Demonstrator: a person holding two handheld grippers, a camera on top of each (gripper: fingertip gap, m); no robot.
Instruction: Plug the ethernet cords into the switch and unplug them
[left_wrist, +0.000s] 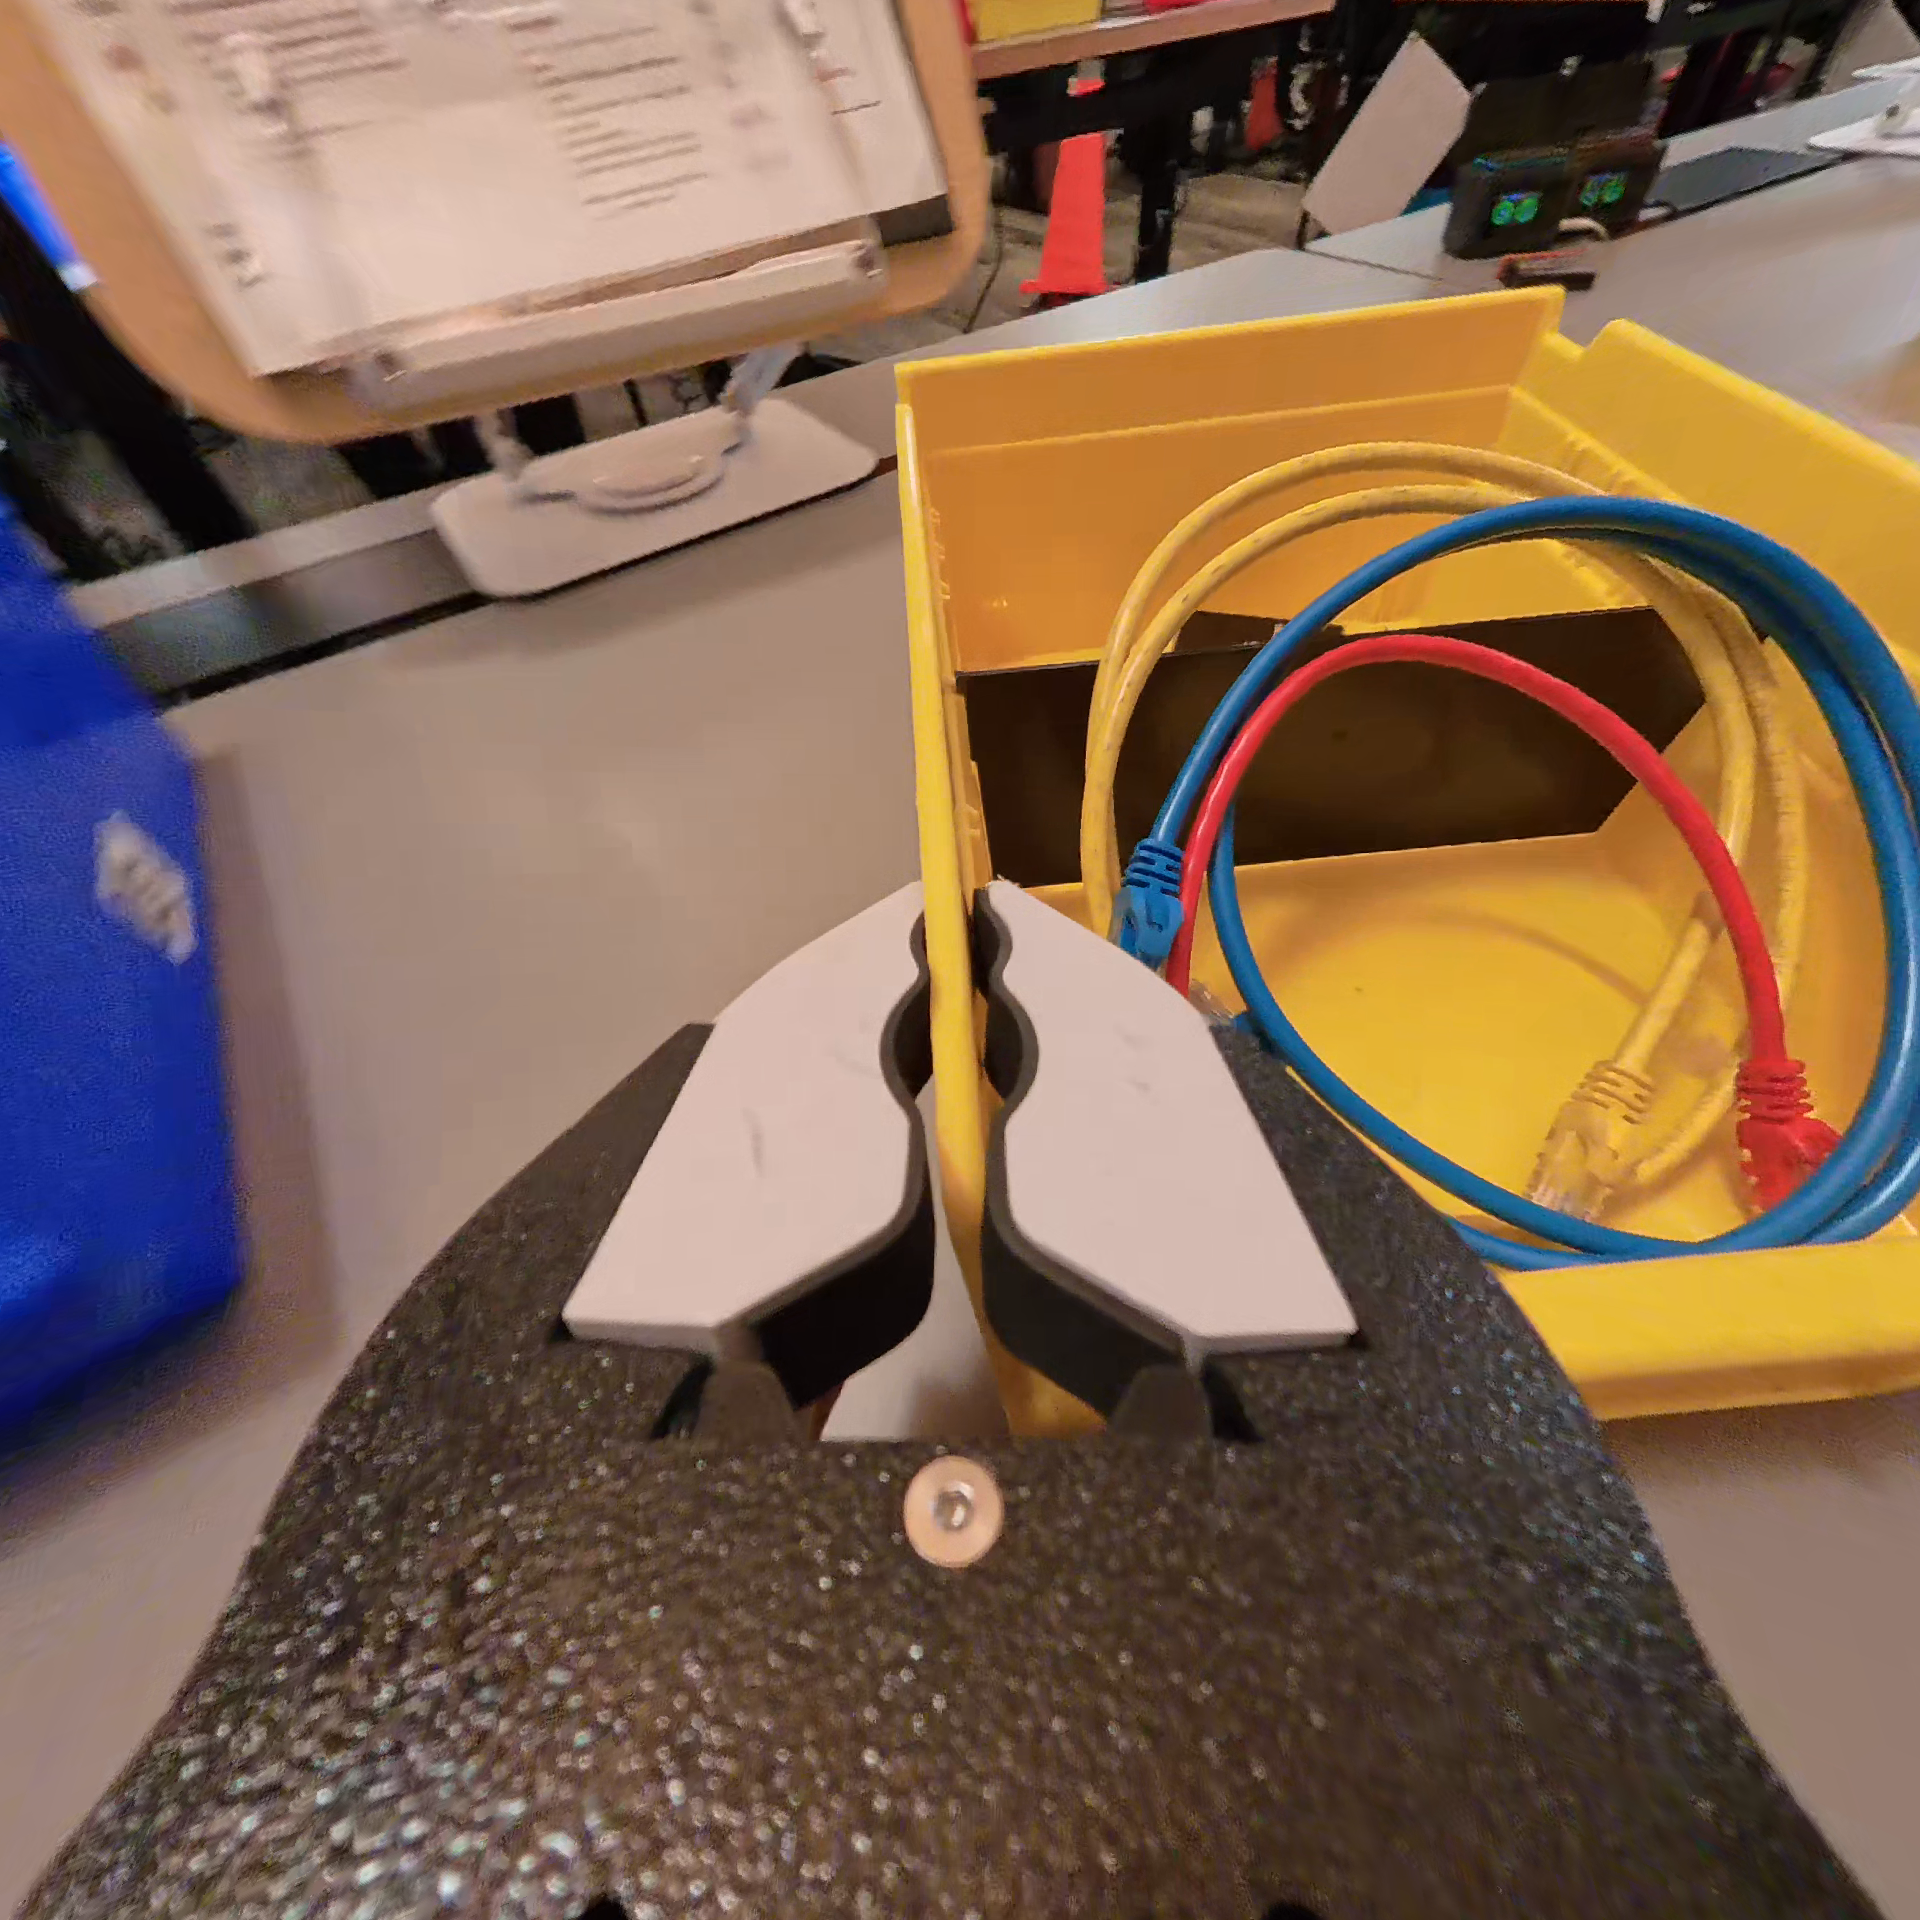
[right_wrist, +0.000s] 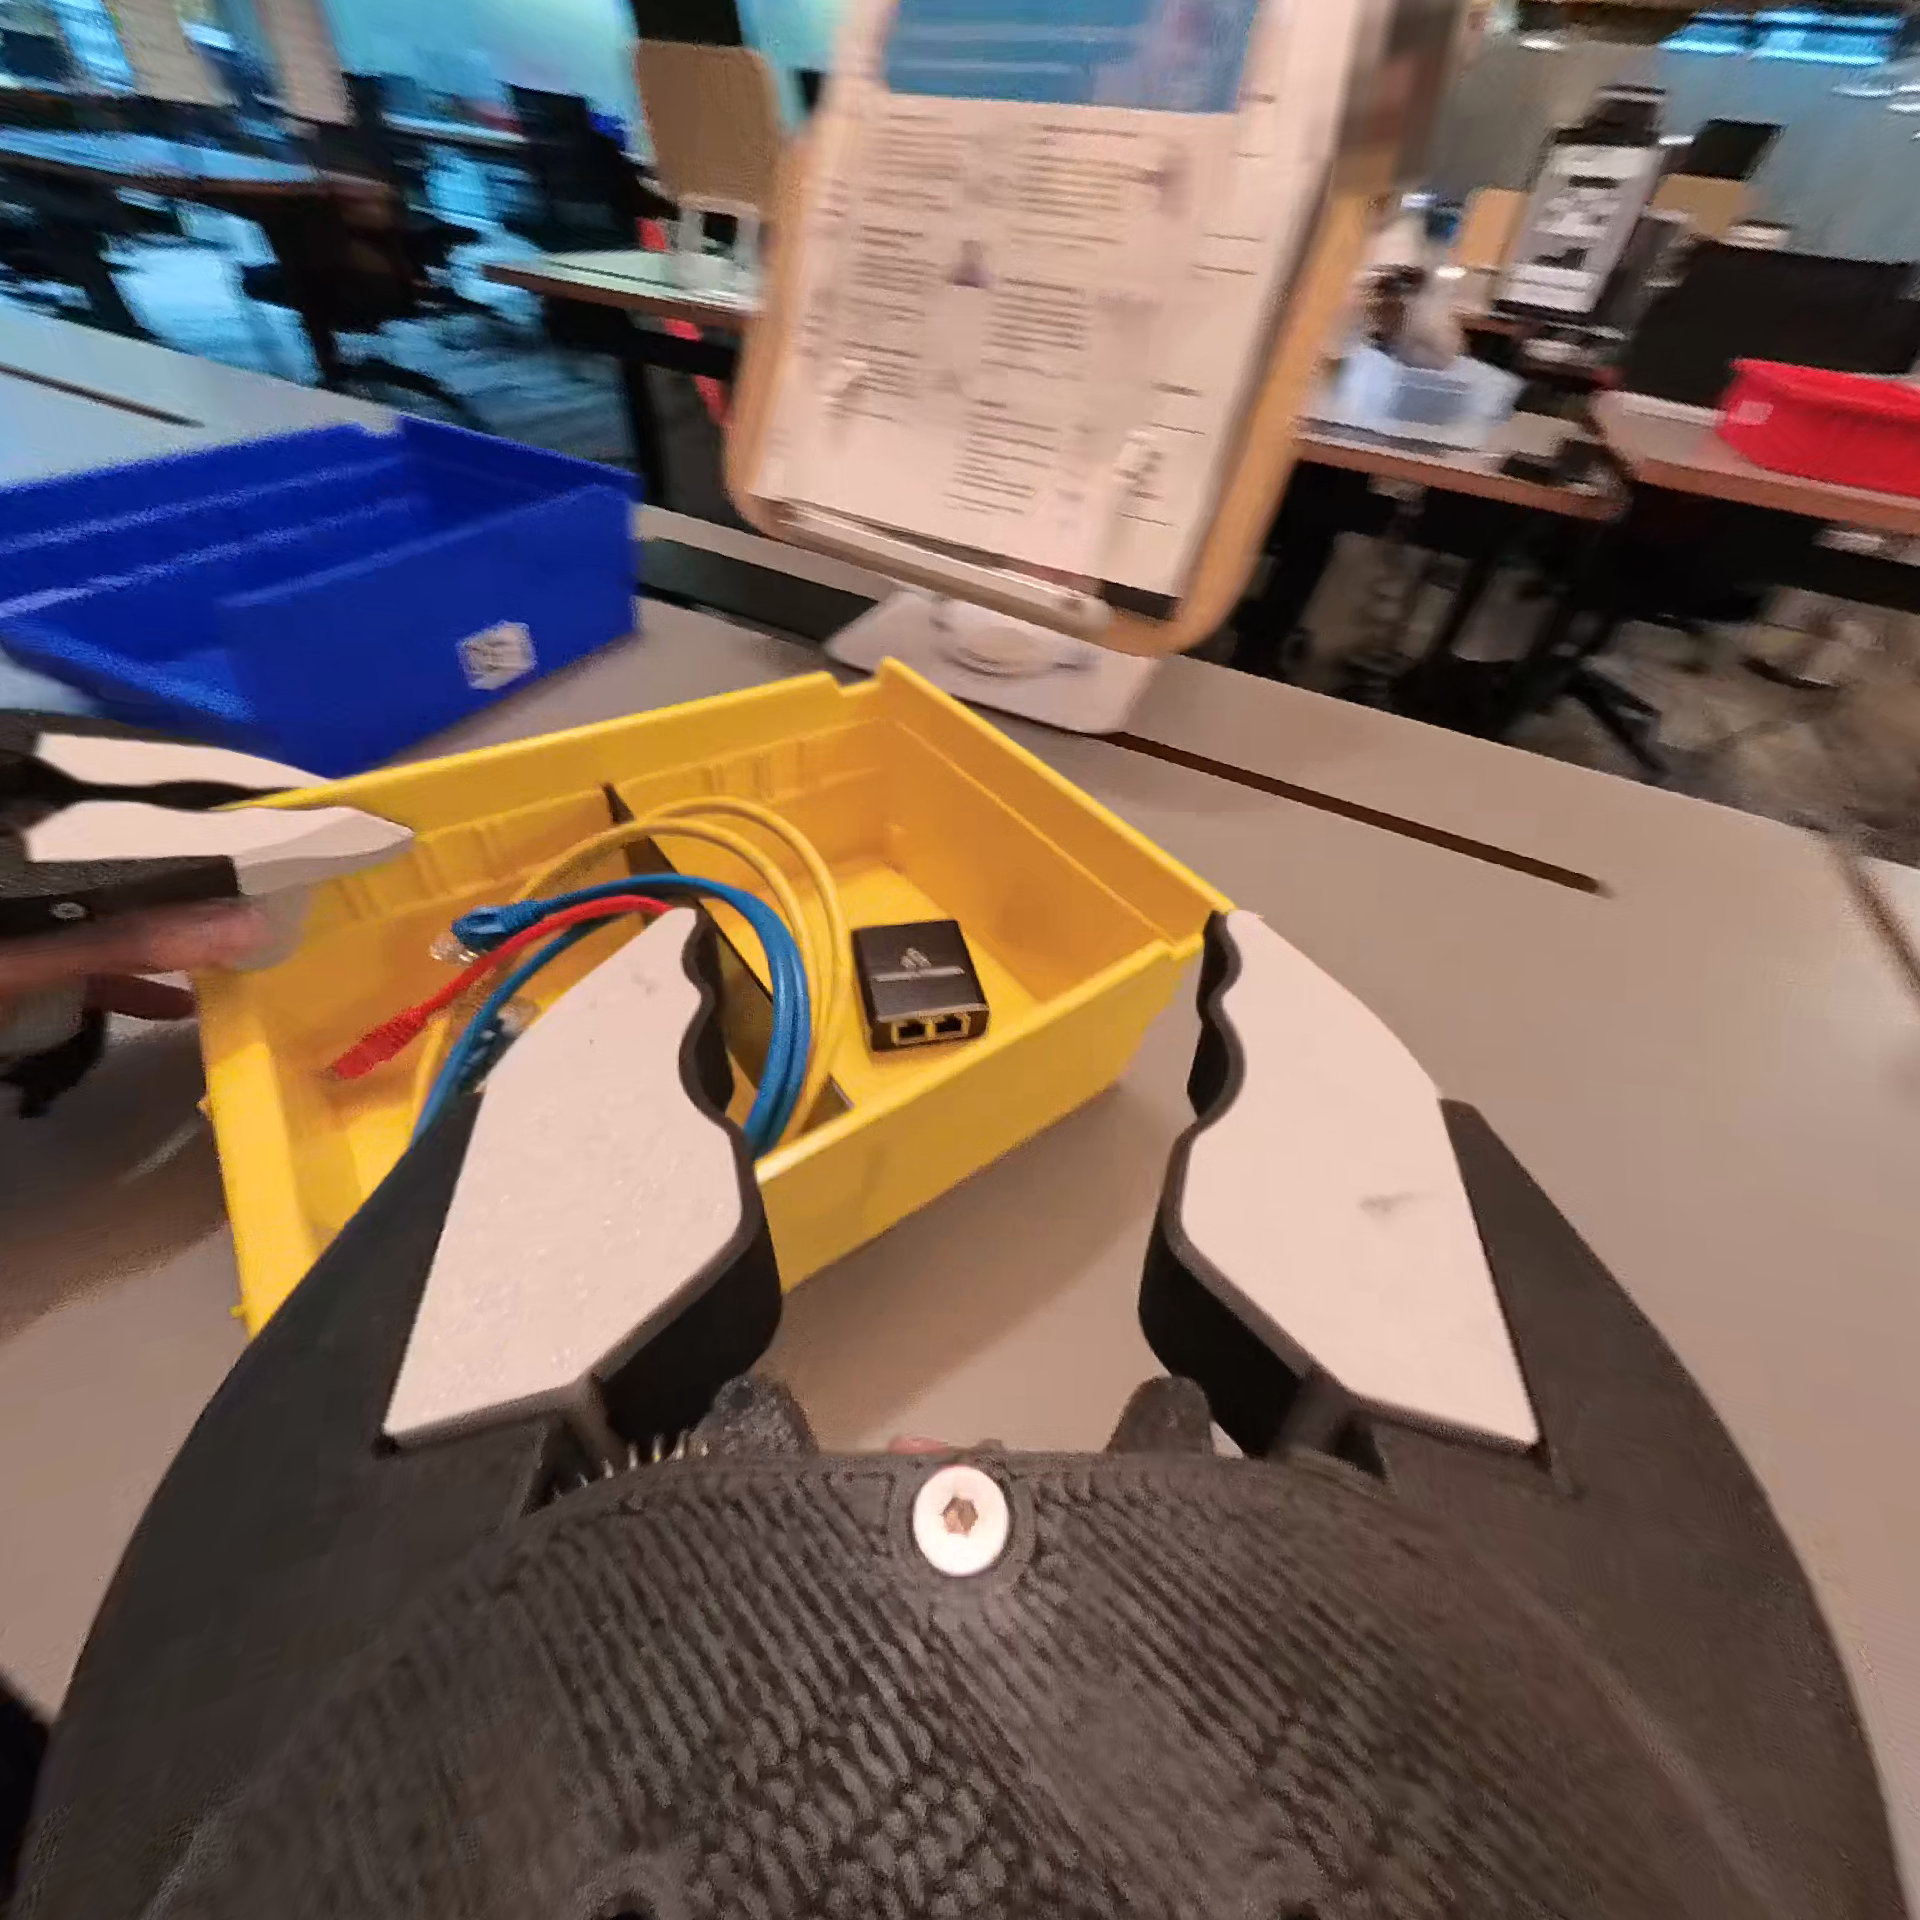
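Three ethernet cords lie coiled in a yellow bin (right_wrist: 1039, 862) on the grey tabletop (right_wrist: 1455, 987): a yellow cord (left_wrist: 1132, 644), a blue cord (left_wrist: 1662, 530) and a red cord (left_wrist: 1507, 665). A black divider (left_wrist: 1340, 748) splits the bin into two compartments; the coils loop over it. In the left wrist view the blue plug (left_wrist: 1148, 899) hangs plug-end down near the bin's left wall, and the yellow plug (left_wrist: 1579, 1143) and red plug (left_wrist: 1782, 1127) rest on the bin floor in the near compartment.

The switch (right_wrist: 920, 982) (a small black box) lies flat on the floor of the other compartment, beside the divider. In the right wrist view its port face points toward the camera and its long axis runs front to back. No cord is plugged into it.

A blue bin (right_wrist: 312, 582) stands on the tabletop beyond the yellow bin. A document stand (right_wrist: 1039, 312) holding a blurred printed sheet stands behind both.

The left tool (left_wrist: 951, 914) is closed on the yellow bin's side wall, one finger outside and one inside. The right tool (right_wrist: 956, 956) is spread wide and holds nothing; it hovers above the bin's near corner, its left finger (right_wrist: 582, 1143) in front of the cord coils.
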